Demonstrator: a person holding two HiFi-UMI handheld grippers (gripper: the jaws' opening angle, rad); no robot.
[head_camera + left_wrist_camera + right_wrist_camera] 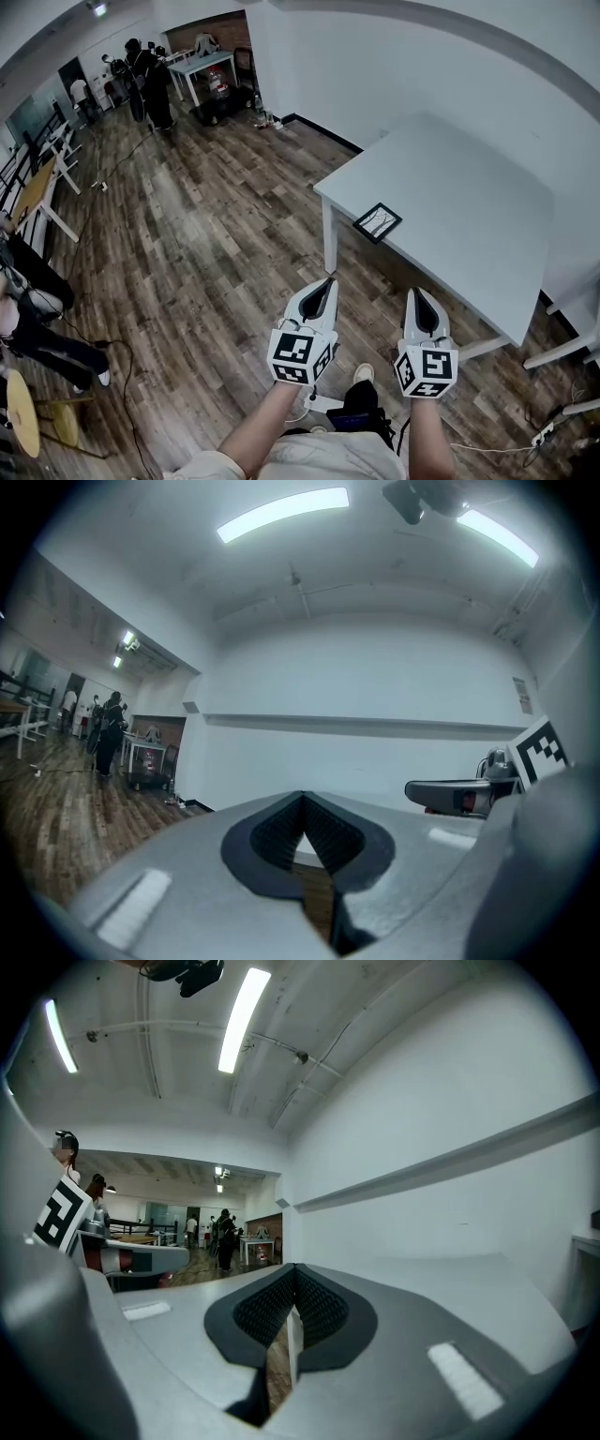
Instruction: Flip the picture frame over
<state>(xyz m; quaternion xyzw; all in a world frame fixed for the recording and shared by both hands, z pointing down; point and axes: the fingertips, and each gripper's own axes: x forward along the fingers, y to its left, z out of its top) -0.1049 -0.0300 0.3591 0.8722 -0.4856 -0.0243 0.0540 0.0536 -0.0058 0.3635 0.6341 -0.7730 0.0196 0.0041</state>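
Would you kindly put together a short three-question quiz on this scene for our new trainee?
1. True or false: the picture frame lies on the white table, near its edge.
2. The left gripper is: A shut and empty; B shut on the frame; C wide open.
3. Fill in: the right gripper is ____ and holds nothing.
Key: 1 true; 2 A; 3 shut.

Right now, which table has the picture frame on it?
The large white table close ahead, with the picture frame by its edge; not the small far table.
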